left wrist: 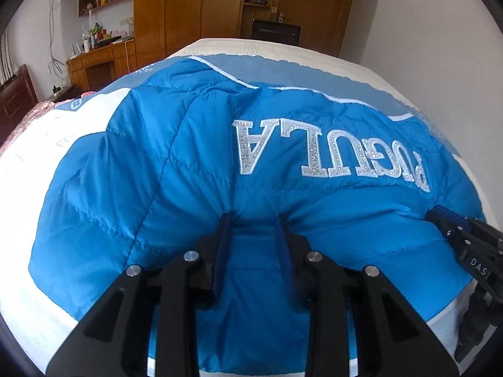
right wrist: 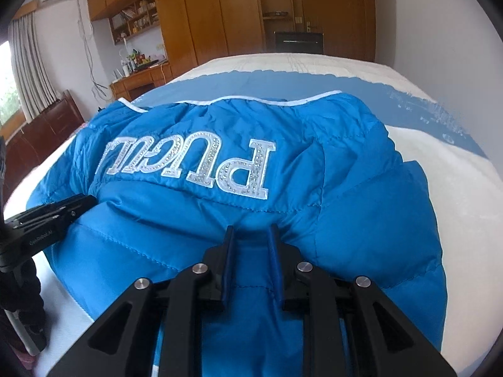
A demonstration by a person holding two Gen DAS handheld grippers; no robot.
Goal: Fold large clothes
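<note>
Left wrist view: each hand-held gripper pinches the glossy quilted blue puffer jacket.

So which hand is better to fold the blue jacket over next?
Probably neither: the left gripper and right gripper both pinch the blue jacket along its near edge, so they would likely fold together.

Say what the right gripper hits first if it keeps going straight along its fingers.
The blue jacket itself: the right gripper is already pinching a fold of it, so straight on is more padded fabric below the white lettering, with the bed beneath.
</note>
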